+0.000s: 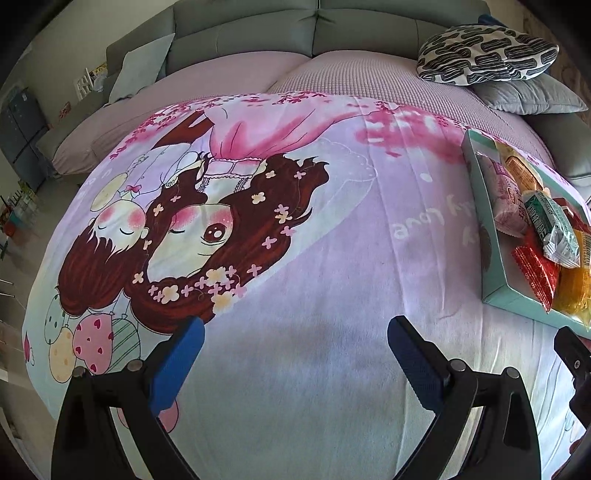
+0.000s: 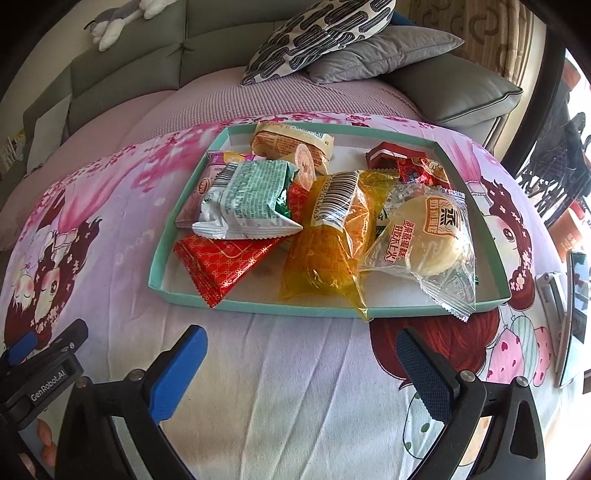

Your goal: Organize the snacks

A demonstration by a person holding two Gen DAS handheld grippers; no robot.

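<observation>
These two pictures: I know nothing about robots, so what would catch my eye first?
Probably the shallow teal tray heaped with wrapped snacks, straight ahead of the open right gripper: a yellow packet, a red foil packet and a clear-wrapped pale cake overhang its near rim. Beneath it spreads a pink cartoon blanket, which fills the left view, where the left gripper is open and holds nothing.

A pink cartoon blanket (image 1: 295, 240) covers a grey sofa (image 1: 258, 33). A black-and-white pillow (image 2: 317, 33) sits on a grey pillow (image 2: 384, 55). A phone (image 2: 576, 295) stands at the right.
</observation>
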